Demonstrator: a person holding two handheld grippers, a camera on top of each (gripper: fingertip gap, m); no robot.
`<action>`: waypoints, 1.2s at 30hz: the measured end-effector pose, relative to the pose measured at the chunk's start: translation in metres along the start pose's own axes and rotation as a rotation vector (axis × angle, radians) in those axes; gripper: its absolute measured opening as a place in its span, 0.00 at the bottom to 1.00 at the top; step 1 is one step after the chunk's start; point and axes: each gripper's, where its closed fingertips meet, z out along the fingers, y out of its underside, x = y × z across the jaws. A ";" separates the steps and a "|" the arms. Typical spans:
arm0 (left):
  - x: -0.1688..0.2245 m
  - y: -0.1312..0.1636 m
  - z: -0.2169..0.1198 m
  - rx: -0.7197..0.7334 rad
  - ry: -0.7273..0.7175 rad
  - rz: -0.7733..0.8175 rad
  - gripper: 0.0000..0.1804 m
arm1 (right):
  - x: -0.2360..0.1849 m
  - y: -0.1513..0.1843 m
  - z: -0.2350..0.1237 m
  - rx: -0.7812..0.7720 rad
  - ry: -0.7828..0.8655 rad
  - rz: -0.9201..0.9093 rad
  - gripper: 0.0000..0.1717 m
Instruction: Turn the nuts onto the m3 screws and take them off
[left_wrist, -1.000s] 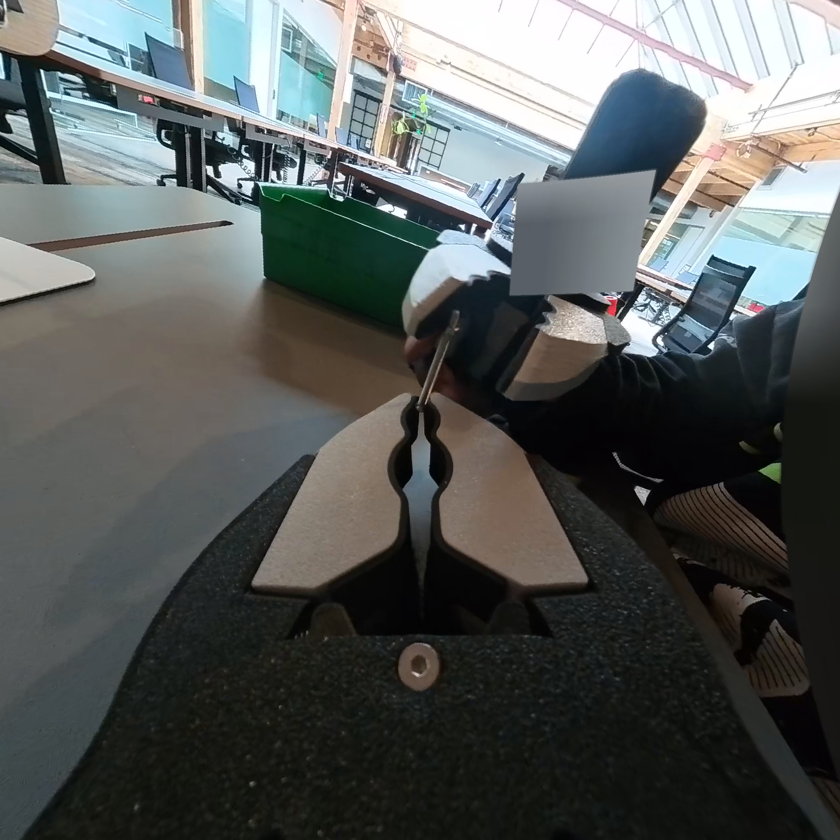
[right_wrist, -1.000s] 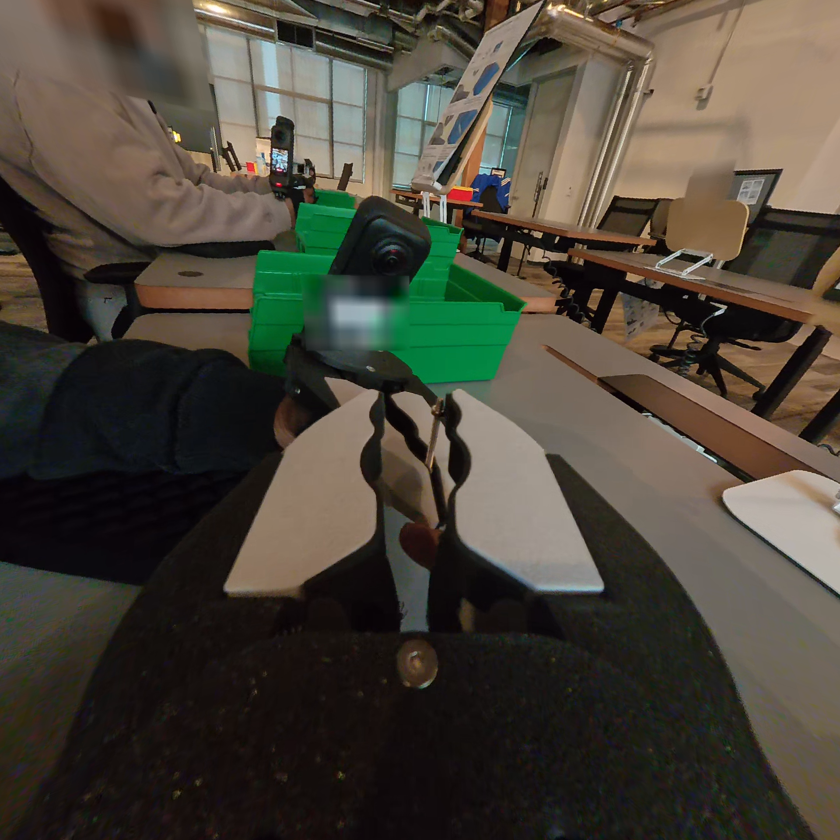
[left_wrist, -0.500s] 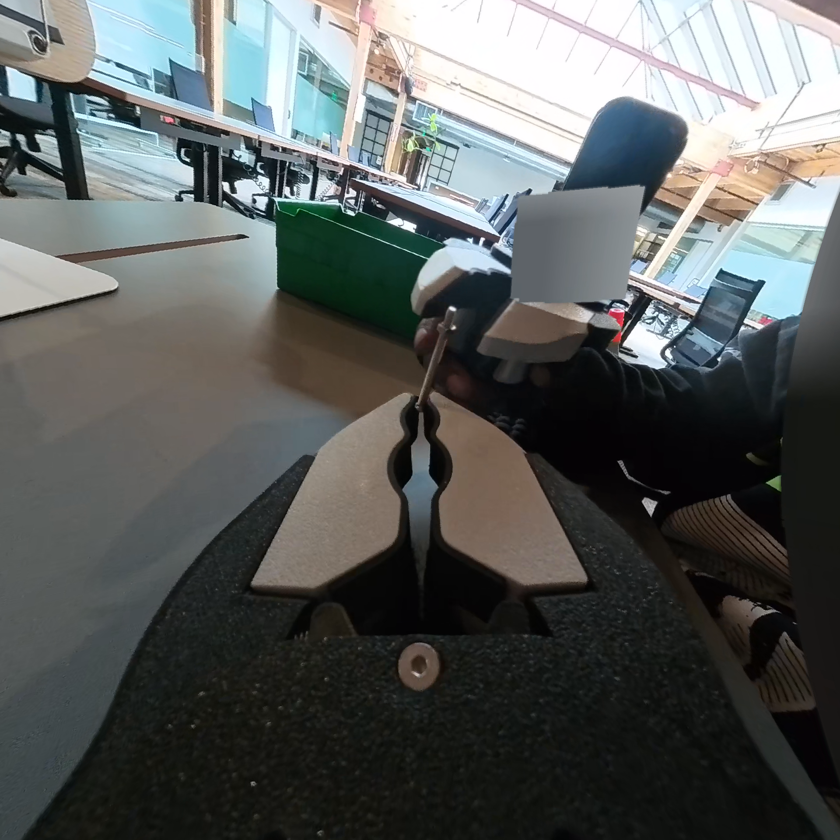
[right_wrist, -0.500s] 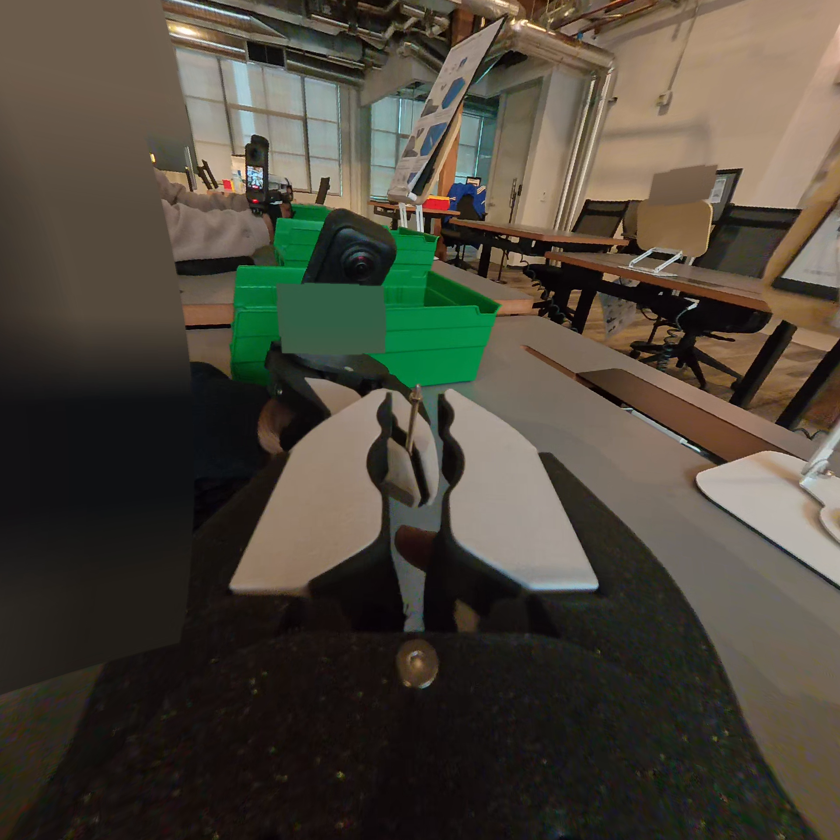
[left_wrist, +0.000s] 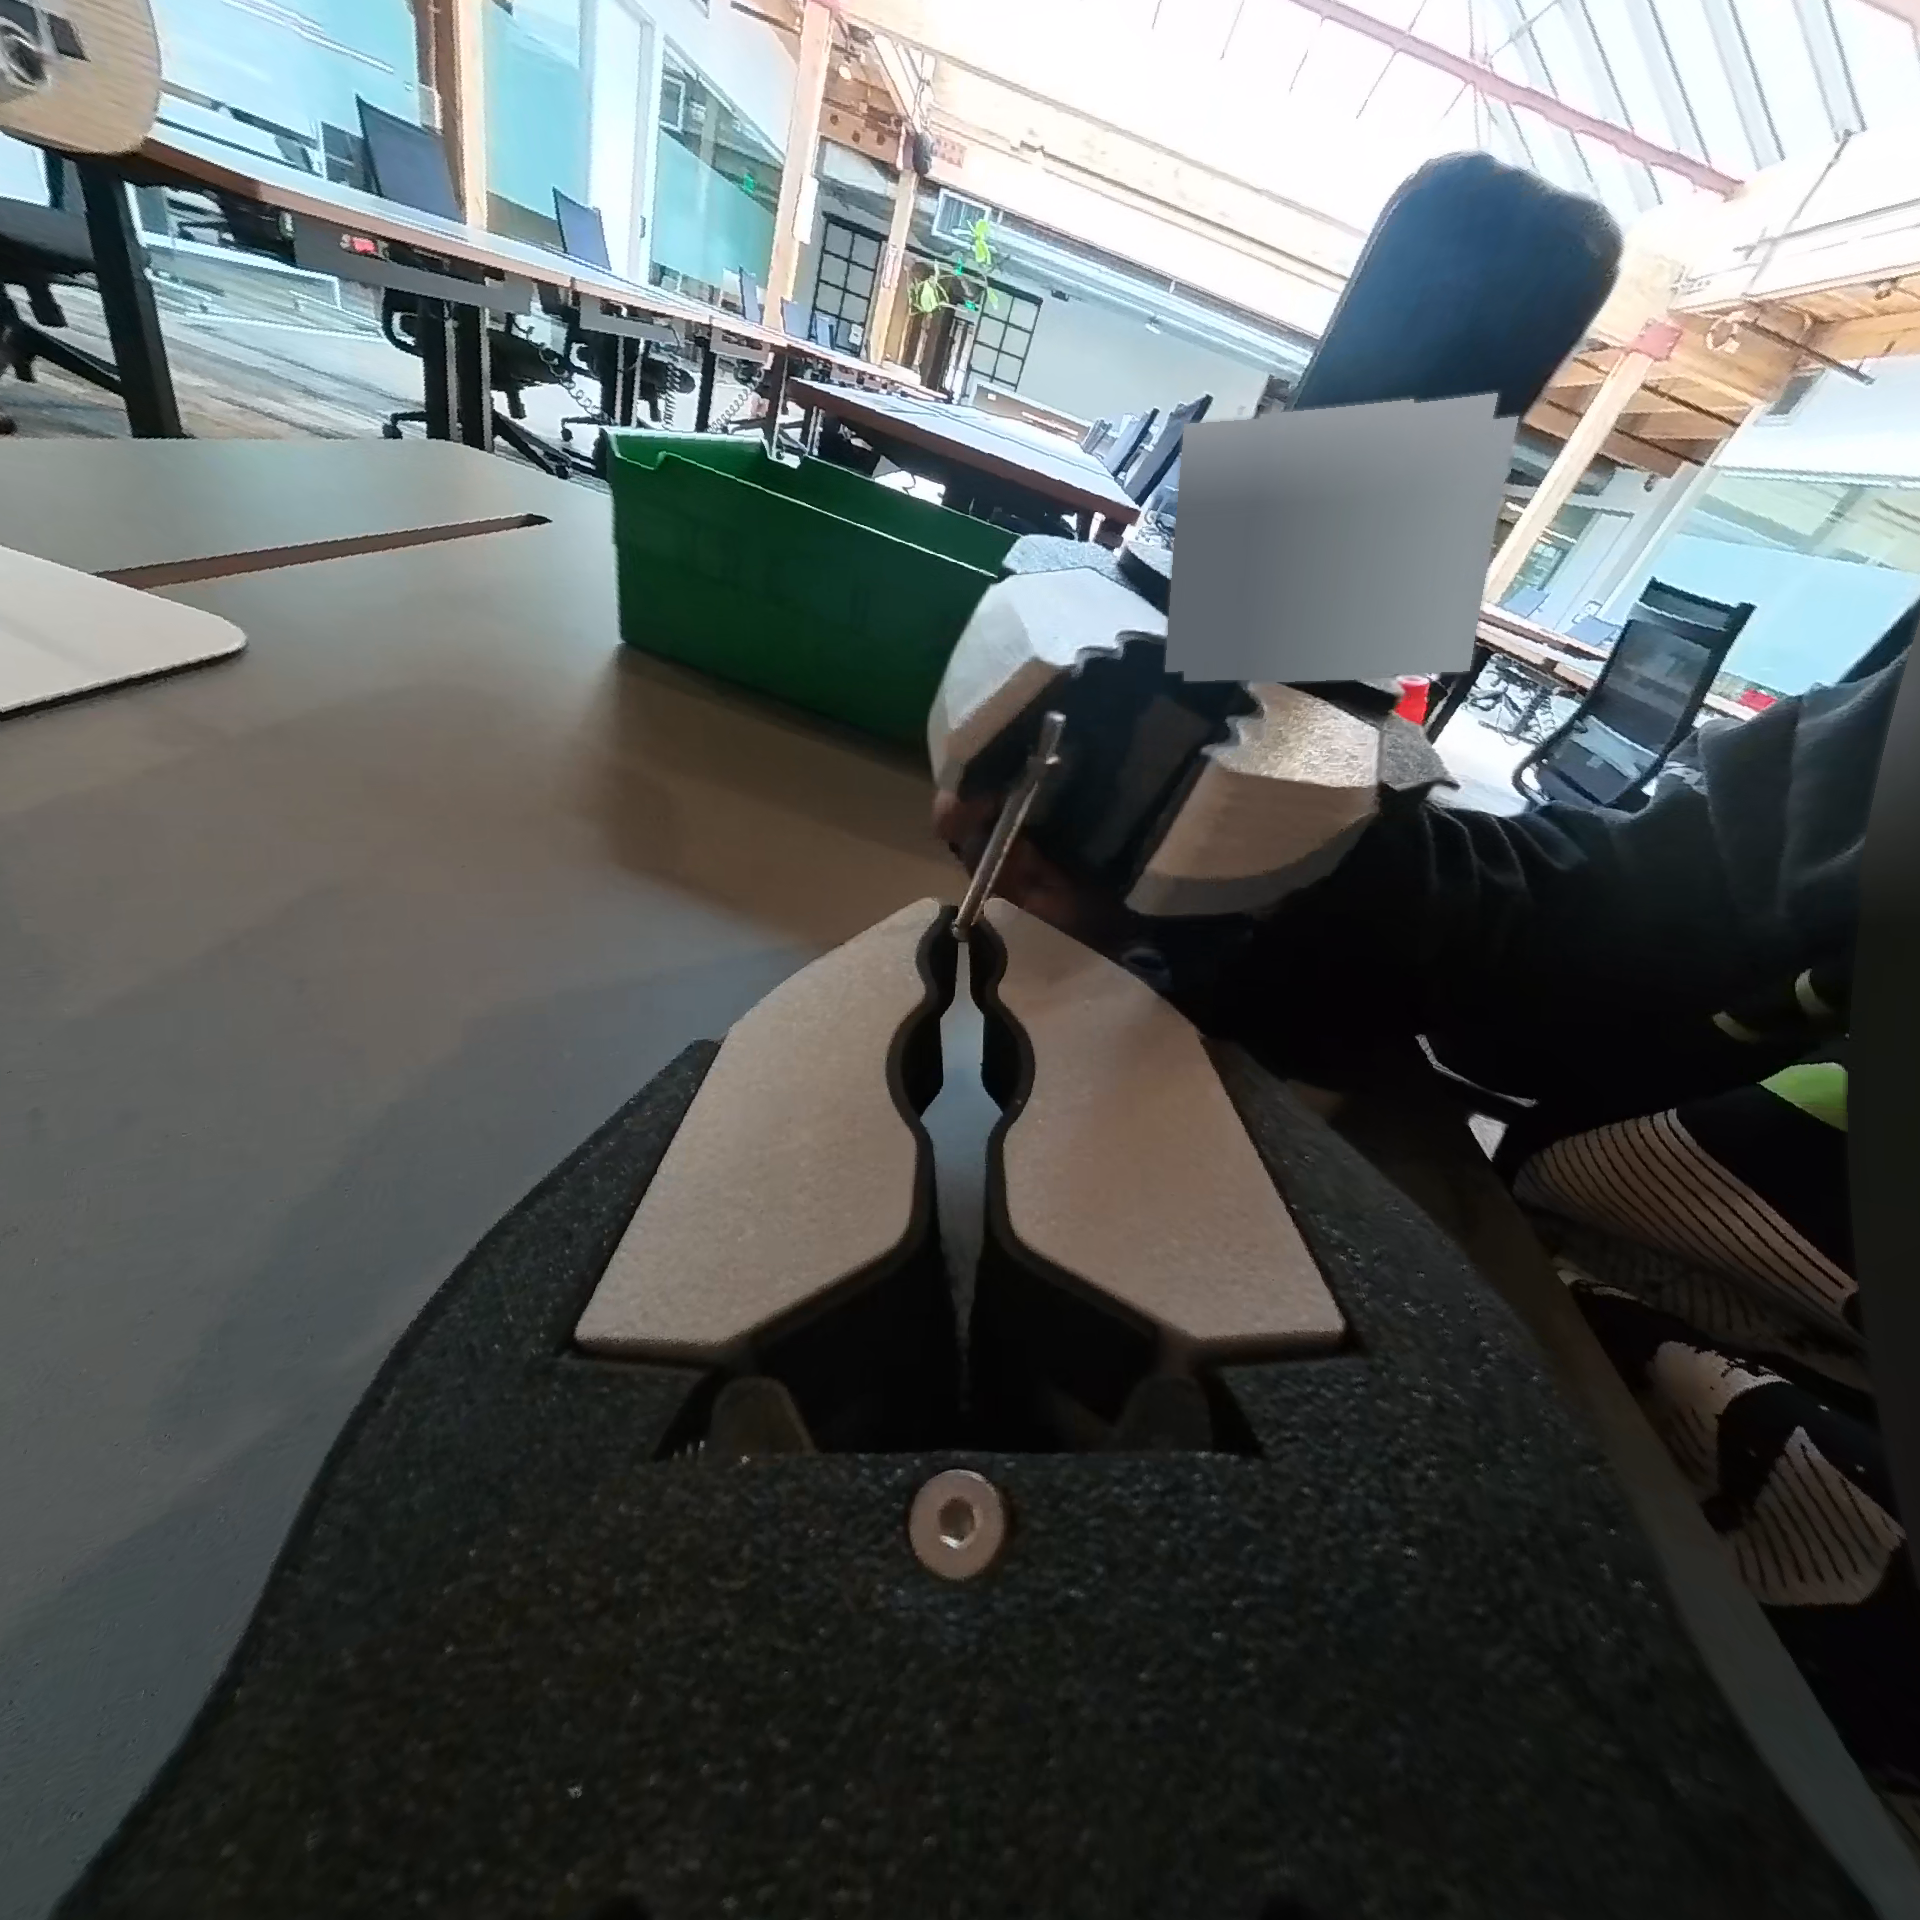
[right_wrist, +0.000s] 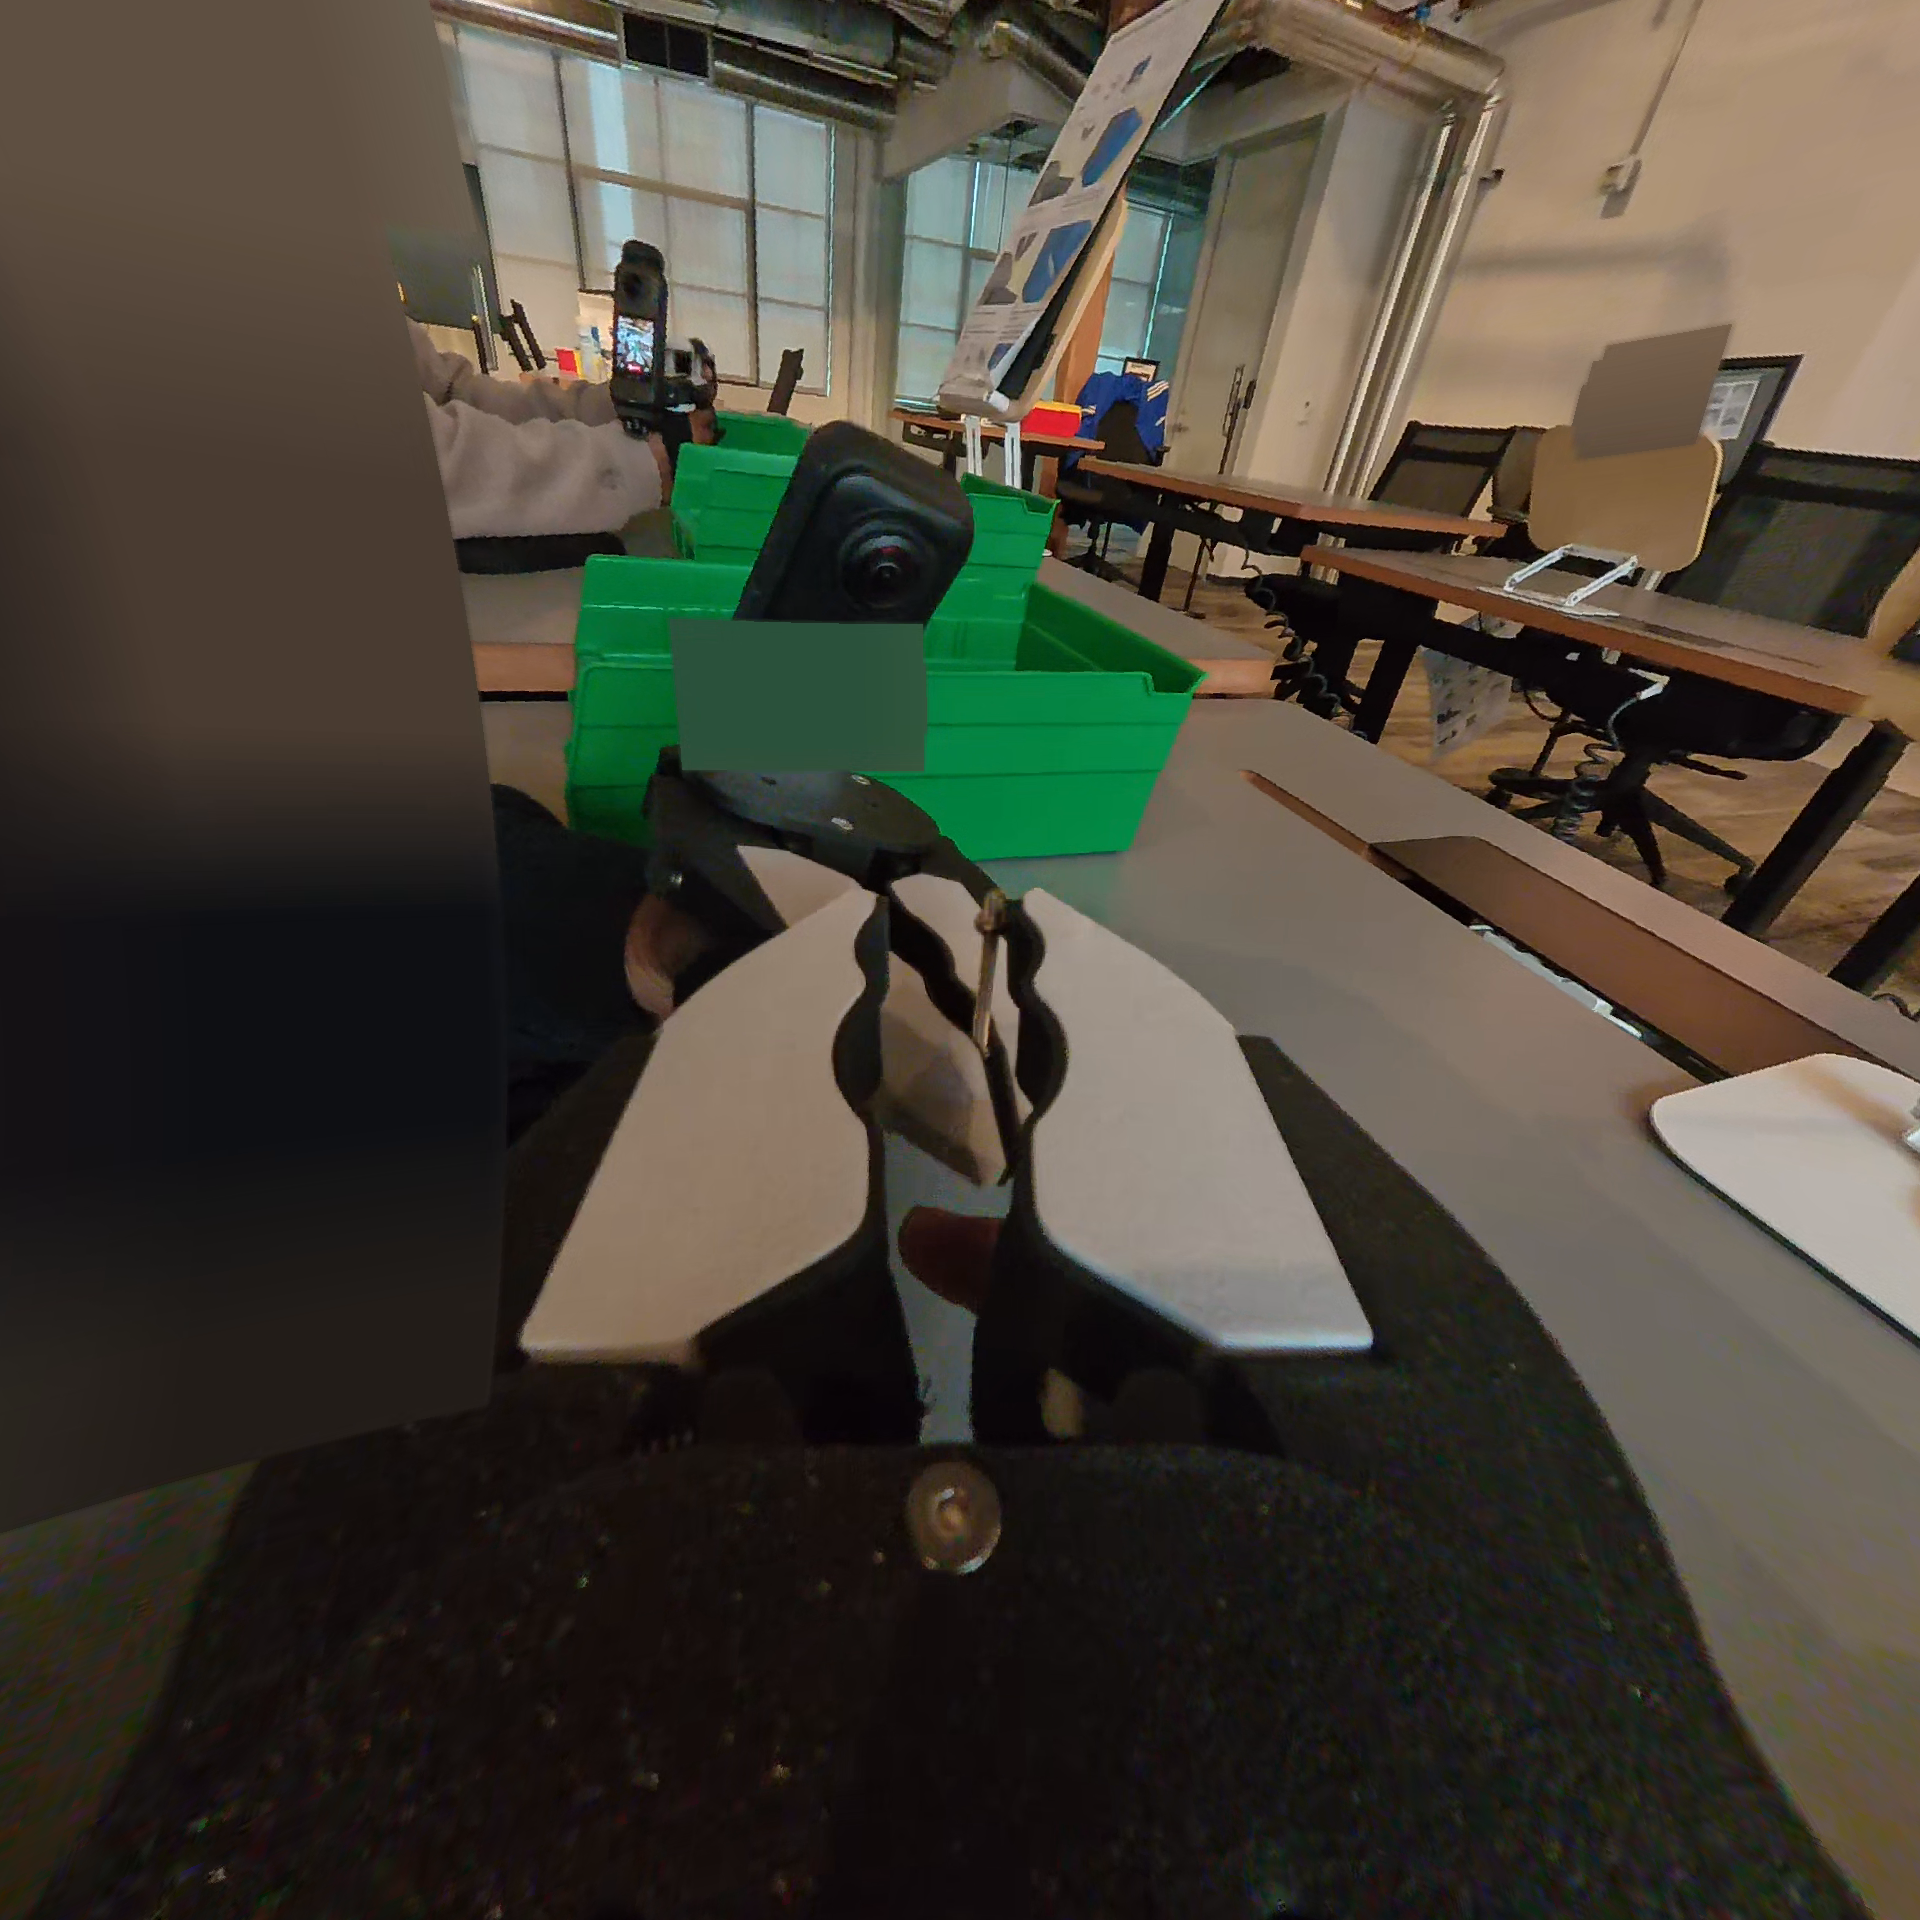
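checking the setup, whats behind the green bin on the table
In the right wrist view, more green bins and a person's sleeve are behind the green bin. The left gripper hides its lower left corner.

Open-plan office: long desks (left_wrist: 644, 281), office chairs (right_wrist: 1621, 727), large windows (right_wrist: 665, 229).

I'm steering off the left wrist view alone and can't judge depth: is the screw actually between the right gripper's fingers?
Observer: Yes. The right wrist view shows the screw standing between the right gripper's fingers, close to its right-hand one.
Operator: Closed on it?
Observer: No. The left-hand finger stands clearly apart from the screw; whether the other side touches it, I cannot tell.
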 end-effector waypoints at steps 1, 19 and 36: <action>-0.002 -0.002 -0.002 0.014 -0.012 -0.003 0.01 | 0.002 -0.001 -0.001 0.003 0.010 0.002 0.10; -0.005 -0.006 -0.004 0.045 -0.030 -0.006 0.01 | 0.009 0.007 0.001 -0.022 0.043 0.062 0.10; -0.001 -0.001 0.001 0.003 -0.018 0.016 0.09 | 0.015 0.007 -0.003 -0.058 0.058 0.114 0.00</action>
